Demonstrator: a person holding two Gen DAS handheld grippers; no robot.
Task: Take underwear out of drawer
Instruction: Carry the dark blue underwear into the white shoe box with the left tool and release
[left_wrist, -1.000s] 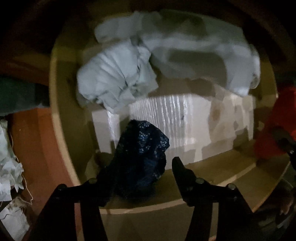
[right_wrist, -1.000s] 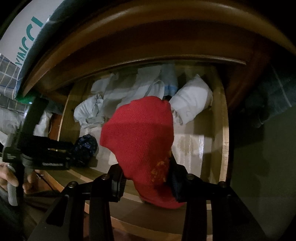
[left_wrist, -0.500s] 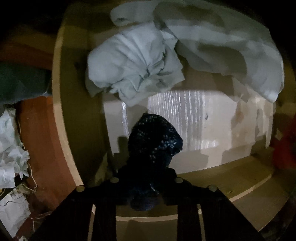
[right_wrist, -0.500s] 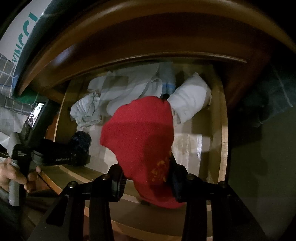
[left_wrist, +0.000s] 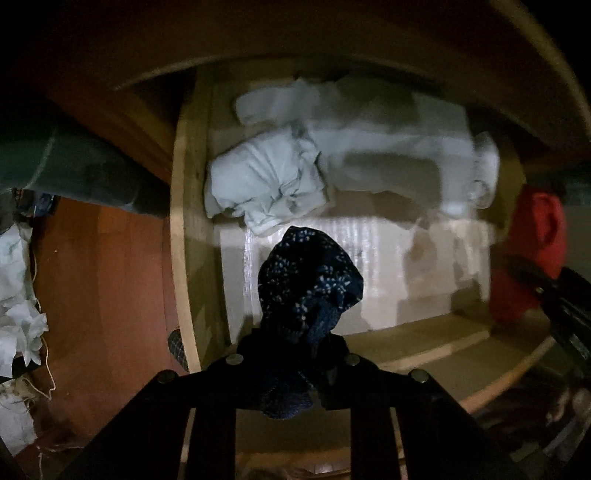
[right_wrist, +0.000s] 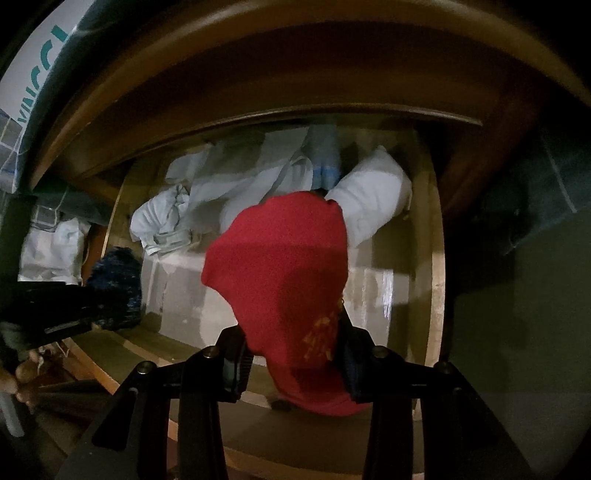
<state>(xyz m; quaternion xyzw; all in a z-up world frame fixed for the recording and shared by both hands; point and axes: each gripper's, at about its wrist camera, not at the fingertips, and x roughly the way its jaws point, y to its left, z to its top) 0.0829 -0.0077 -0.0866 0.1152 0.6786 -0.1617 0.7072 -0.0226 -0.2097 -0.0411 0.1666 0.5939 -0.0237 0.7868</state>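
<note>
1. the left tongs (left_wrist: 291, 360) are pinched fully together on a bunched dark navy cloth with small white speckles (left_wrist: 308, 280), a soft piece of underwear that hangs from them over the front left part of the pale wooden drawer (left_wrist: 188, 236).
2. the right tongs (right_wrist: 291, 360) stand partly apart, clamped on a thick fold of red knitted cloth with a yellow print (right_wrist: 280, 266); it droops over the drawer's front right part.
3. both pieces look light and limp. they will sag and swing, not hold a shape, so a pinch on a gathered wad grips better than one on a single edge.
4. the navy cloth is held near its bunched end with a loose lobe dangling; i judge the grip safe, though a thin fold could slide out if jerked.
5. a crumpled pale blue-grey garment (left_wrist: 266, 184) and a long white folded cloth (left_wrist: 388, 155) lie in the back of the drawer, near each other and apart from both held pieces.
6. for these, the raised creases in the crumpled middle offer the best hold. nothing here is fragile or slippery.
</note>
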